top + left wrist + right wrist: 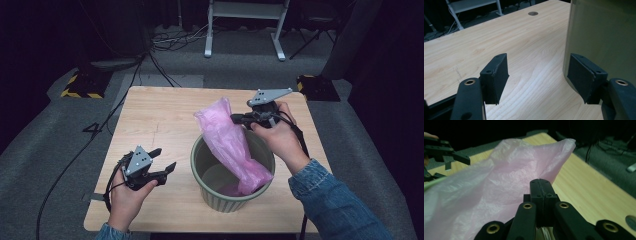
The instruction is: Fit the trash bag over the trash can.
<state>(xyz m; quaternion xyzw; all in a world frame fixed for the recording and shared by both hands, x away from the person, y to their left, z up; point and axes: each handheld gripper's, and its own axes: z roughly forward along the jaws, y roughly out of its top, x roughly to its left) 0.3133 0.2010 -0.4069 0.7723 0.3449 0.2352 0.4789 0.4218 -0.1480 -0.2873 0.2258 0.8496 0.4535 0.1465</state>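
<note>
Pink plastic film, a single bin liner (230,145), hangs half inside the one green ribbed waste bin (210,192) standing on the wooden table (150,120) in the high view. Its lower end lies bunched on the bin floor while its upper end rises above the far rim. The right gripper (239,118) reaches over that far rim, its tips at the liner's upper edge. The left gripper (167,167) hovers just beside the bin's near-left wall, holding nothing.

Seen from the left gripper view, the two pads (497,75) stand wide apart over bare wood, one of them close against the bin wall (604,37), though contact cannot be confirmed.

Along the right gripper view, the jaws are pressed fully together, and the liner (499,182) billows directly beyond them; a thin fold appears pinched between the tips.

Such a shallow nip on slippery film could slide out if the hand pulls sharply, dropping the liner into the bin. With no hold on it, the light bin might also tip or skid once the liner is tugged.
</note>
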